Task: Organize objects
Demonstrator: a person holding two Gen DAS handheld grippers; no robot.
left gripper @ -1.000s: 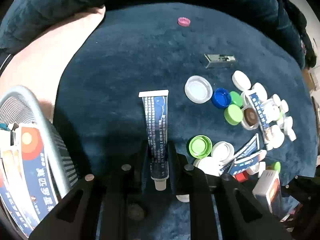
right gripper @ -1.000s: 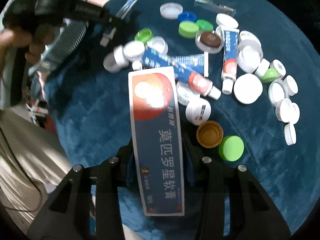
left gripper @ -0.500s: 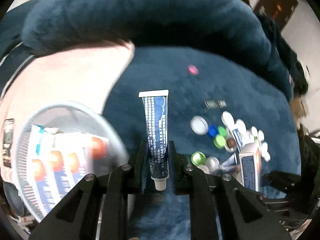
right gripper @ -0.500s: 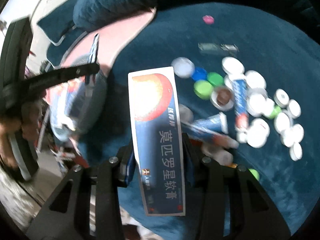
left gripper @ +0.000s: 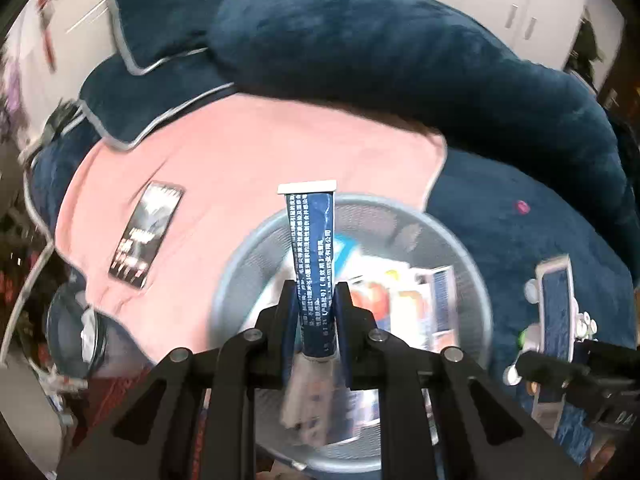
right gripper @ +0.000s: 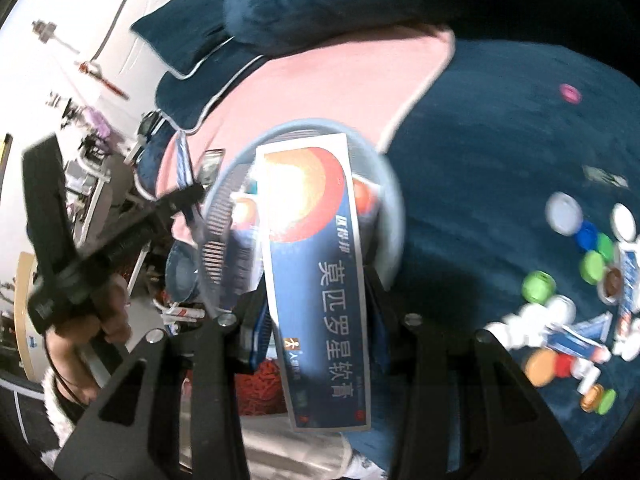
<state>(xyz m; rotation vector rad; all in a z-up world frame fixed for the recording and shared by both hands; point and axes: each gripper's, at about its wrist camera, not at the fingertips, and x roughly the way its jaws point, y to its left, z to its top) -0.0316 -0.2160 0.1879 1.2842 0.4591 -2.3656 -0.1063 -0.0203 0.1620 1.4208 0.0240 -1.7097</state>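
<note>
l gripper (left gripper: 315, 308) clamps the tube (left gripper: 314, 268), r gripper (right gripper: 316, 304) clamps the box (right gripper: 316, 280). i'd centre both over the basket (left gripper: 472, 280) and drop low, tube 1st, so nothing bounces off the rim.

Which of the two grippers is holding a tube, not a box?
The left gripper: a thin blue tube stands between its jaws. The right gripper grips a flat box.

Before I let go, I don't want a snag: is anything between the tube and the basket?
Nothing visible: the tube, clamped in the left gripper, hangs over the open basket, which already holds boxes.
</note>
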